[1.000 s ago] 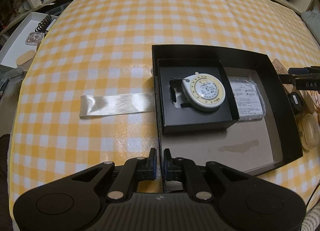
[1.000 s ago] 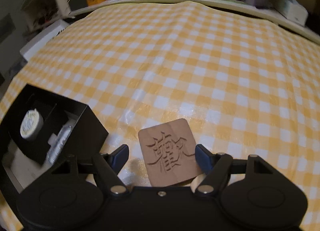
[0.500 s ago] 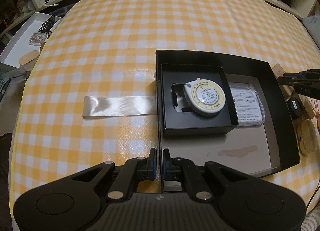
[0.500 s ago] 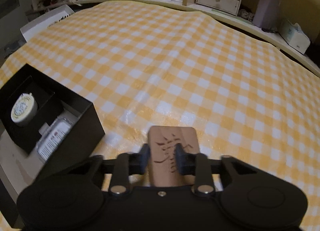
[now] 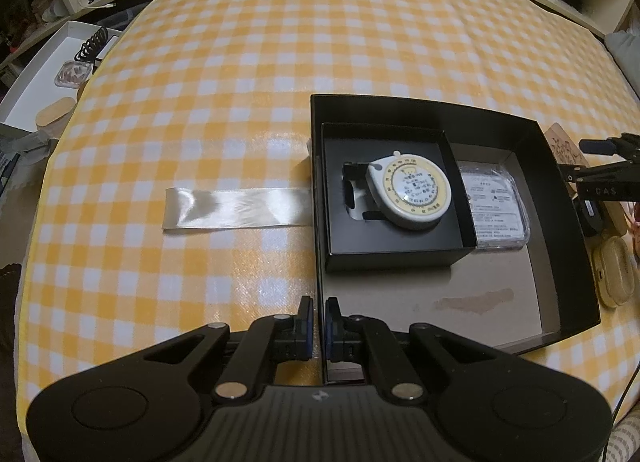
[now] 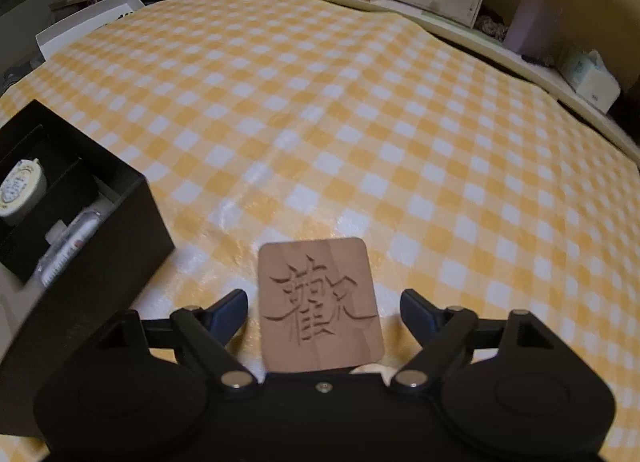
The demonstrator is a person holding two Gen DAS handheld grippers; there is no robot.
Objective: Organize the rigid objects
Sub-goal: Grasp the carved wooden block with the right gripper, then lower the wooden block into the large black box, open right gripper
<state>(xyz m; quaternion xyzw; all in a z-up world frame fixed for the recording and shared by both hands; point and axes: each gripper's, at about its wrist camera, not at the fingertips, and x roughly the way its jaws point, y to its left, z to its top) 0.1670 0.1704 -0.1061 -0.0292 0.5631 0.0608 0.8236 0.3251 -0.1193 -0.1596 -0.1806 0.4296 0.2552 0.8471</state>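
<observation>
The right claw [image 6: 322,312] has just been opening and stands wide around the carved wooden tile [image 6: 320,304], just right of the black box [image 6: 104,262], pads clear. The left claw [image 5: 319,322] pinches the box's near wall. Closing off-centre could skid the tile away.

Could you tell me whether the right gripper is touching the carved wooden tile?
Apart: the right wrist view shows checked cloth between each finger of the right gripper and the carved wooden tile.

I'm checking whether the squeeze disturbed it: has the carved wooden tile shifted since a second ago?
Yes. The wooden tile now sits squarer and farther from the black box; the right gripper has just opened, pads clear.
</observation>
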